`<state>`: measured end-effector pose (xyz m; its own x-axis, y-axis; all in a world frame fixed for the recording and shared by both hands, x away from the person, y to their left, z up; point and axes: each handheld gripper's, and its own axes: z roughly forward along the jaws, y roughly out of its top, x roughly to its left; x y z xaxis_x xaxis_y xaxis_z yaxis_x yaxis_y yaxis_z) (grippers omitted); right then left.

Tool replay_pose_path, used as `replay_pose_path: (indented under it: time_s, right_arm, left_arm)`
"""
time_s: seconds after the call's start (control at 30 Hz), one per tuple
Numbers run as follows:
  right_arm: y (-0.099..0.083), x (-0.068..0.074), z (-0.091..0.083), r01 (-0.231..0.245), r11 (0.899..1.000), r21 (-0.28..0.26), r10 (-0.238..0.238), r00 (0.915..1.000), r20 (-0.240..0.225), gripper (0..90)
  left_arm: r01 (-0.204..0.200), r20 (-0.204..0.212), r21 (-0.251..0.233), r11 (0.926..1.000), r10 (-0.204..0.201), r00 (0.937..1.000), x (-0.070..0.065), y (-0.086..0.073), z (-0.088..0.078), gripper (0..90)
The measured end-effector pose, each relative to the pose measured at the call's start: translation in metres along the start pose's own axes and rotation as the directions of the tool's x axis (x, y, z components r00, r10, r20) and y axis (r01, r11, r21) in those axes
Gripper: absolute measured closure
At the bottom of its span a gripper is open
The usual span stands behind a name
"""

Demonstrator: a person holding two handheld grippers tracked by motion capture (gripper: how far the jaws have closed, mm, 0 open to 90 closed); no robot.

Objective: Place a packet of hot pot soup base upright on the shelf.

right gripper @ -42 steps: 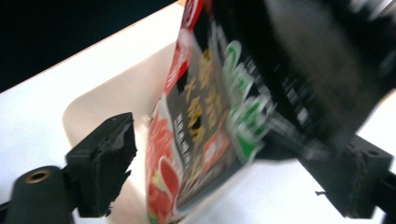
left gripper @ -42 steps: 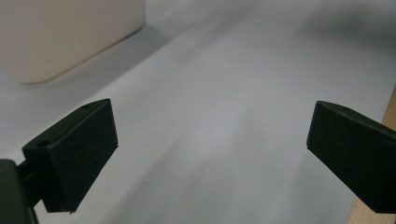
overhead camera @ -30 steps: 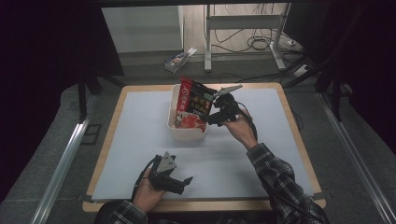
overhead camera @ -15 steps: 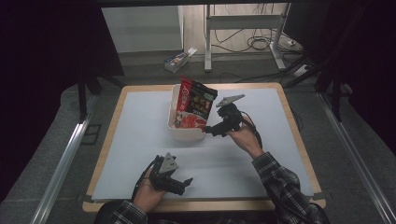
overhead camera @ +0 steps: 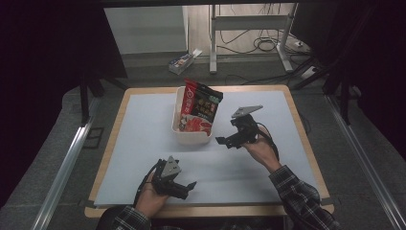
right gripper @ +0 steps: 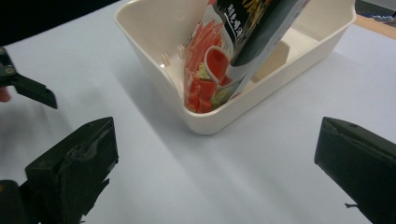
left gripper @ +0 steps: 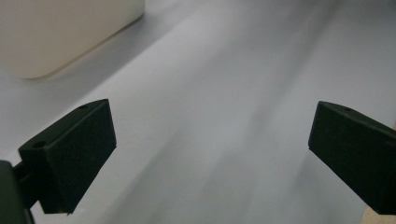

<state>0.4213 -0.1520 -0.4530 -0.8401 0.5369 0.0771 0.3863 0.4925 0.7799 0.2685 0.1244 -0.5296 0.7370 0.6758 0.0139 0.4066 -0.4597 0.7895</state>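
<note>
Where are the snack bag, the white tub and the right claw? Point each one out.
snack bag [overhead camera: 201, 108], high view, on its printed front.
white tub [right gripper: 154, 74], right gripper view, on its near side wall.
right claw [overhead camera: 229, 142], high view, midway between its open fingertips.

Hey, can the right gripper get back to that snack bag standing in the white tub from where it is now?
Probably yes: the right gripper is open beside the tub, bag sticking up, nothing between.

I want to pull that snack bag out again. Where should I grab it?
Probably its top edge, from above. The snack bag stands tilted in the white bin, its upper part well above the rim, its bottom tucked inside against the wall.
</note>
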Motion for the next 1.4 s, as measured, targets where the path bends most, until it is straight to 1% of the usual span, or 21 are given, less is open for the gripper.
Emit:
replay_pose_path:
  time_s: [0.13,0.23,0.37,0.5,0.6,0.7,0.8,1.0,1.13,1.23,1.3,1.4]
  right_arm:
    - [-0.007,0.003,-0.012,-0.031,0.999,-0.016,0.031,0.9995,-0.011,0.0]
    - [-0.014,0.005,-0.023,-0.036,0.999,-0.027,0.036,0.9993,0.004,0.0]
    - [-0.024,0.007,-0.037,-0.052,0.998,-0.035,0.052,0.9986,0.01,0.0]
    - [-0.035,0.008,-0.047,-0.07,0.997,-0.044,0.071,0.9973,0.022,0.0]
    - [-0.044,0.006,-0.055,-0.055,0.997,-0.049,0.058,0.9962,0.065,0.0]
    - [-0.053,0.003,-0.061,-0.045,0.998,-0.043,0.049,0.9923,0.114,0.0]
    - [-0.063,0.001,-0.067,-0.056,0.998,-0.04,0.061,0.989,0.135,0.0]
    - [-0.08,0.0,-0.074,-0.057,0.998,-0.023,0.06,0.9814,0.183,0.0]
    - [-0.088,0.003,-0.077,-0.053,0.998,-0.023,0.056,0.9798,0.192,0.0]
    - [-0.094,0.005,-0.08,-0.056,0.998,-0.025,0.059,0.9807,0.186,0.0]
    - [-0.099,0.006,-0.081,-0.06,0.998,-0.01,0.061,0.9811,0.184,0.0]
    - [-0.107,0.008,-0.083,-0.082,0.997,0.003,0.08,0.9814,0.174,0.0]
  left_arm:
    - [0.003,-0.001,-0.003,1.0,-0.003,1.0,0.001,0.0,-0.001,0.6]
    - [0.006,0.0,-0.005,1.0,-0.006,1.0,0.0,0.0,0.0,0.6]
    - [0.006,-0.002,-0.005,1.0,-0.006,1.0,0.0,0.0,0.0,0.6]
    - [0.013,-0.005,-0.005,0.9999,-0.013,0.9999,0.001,0.0,0.0,0.6]
    - [0.017,-0.012,-0.002,0.9999,-0.017,0.9998,0.002,-0.001,-0.001,0.6]
    - [0.026,-0.011,-0.003,0.9996,-0.026,0.9996,0.004,-0.002,-0.001,0.6]
    - [0.025,-0.013,-0.002,0.9997,-0.025,0.9996,0.004,-0.002,-0.001,0.6]
    - [0.027,-0.023,0.007,0.9996,-0.027,0.9994,0.004,-0.002,0.001,0.5]
    - [0.028,-0.025,0.007,0.9996,-0.028,0.9993,0.004,-0.002,0.001,0.5]
    - [0.028,-0.026,0.007,0.9996,-0.028,0.9993,0.004,-0.002,0.001,0.5]
    - [0.028,-0.029,0.008,0.9996,-0.028,0.9992,0.004,-0.002,0.001,0.5]
    - [0.027,-0.033,0.007,0.9996,-0.027,0.9991,0.004,-0.002,0.001,0.5]
